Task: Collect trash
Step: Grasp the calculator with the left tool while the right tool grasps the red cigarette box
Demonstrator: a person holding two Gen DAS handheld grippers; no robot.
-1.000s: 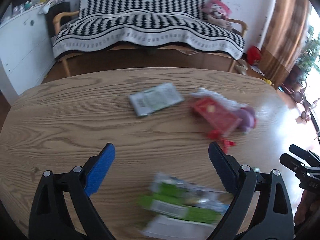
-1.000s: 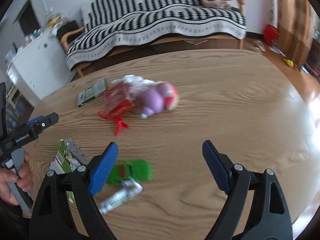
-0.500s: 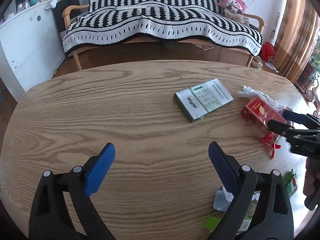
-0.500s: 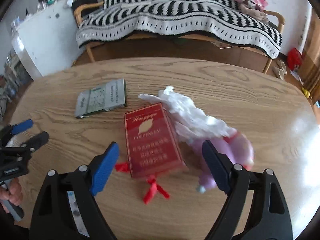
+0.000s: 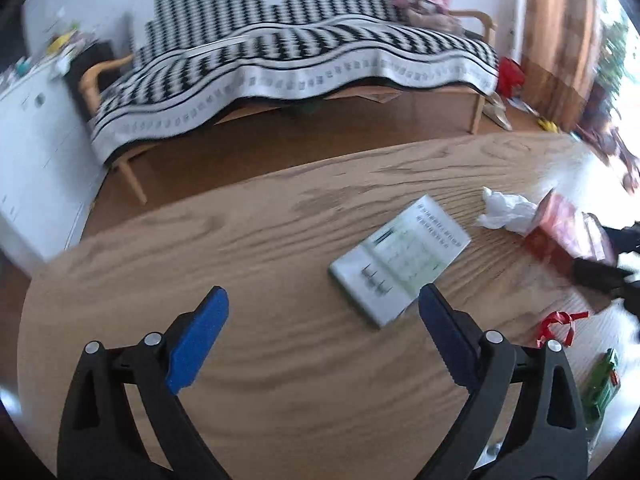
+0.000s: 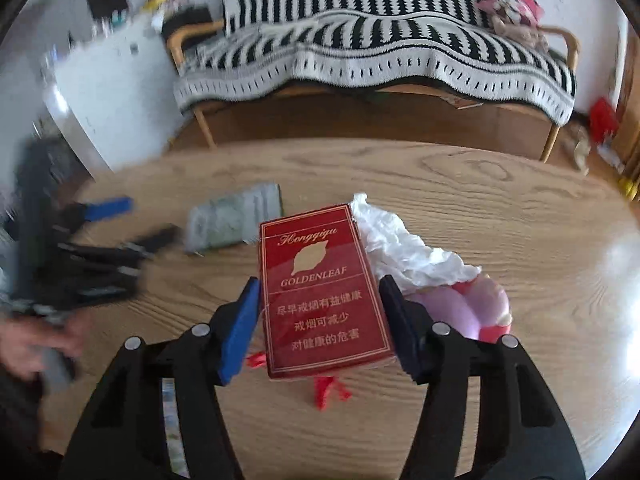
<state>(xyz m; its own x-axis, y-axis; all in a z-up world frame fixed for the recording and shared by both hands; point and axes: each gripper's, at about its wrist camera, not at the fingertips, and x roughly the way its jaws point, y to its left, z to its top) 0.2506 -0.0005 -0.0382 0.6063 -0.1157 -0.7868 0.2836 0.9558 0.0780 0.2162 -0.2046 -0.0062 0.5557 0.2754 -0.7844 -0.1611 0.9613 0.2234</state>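
A red cigarette pack (image 6: 320, 292) sits between the pads of my right gripper (image 6: 320, 312), which is shut on it just above the wooden table (image 6: 500, 208). It shows at the right edge of the left wrist view (image 5: 568, 232). Beside it lie a crumpled white tissue (image 6: 400, 248), a pink and purple toy (image 6: 476, 312) and a red ribbon scrap (image 6: 330, 390). A grey-green flat box (image 5: 400, 256) lies just ahead of my left gripper (image 5: 324, 332), which is open and empty over the table. A green wrapper (image 5: 600, 388) lies at the lower right.
A striped-covered bench sofa (image 5: 288, 64) stands behind the table, with a white cabinet (image 5: 36, 152) at the left. The table's far edge (image 5: 280, 172) curves across the middle of the view. The left gripper appears blurred in the right wrist view (image 6: 92, 252).
My right gripper has moved onto the red cigarette pack and closed on its sides. My left gripper has swung left and forward toward the grey-green box, leaving the green wrappers behind.
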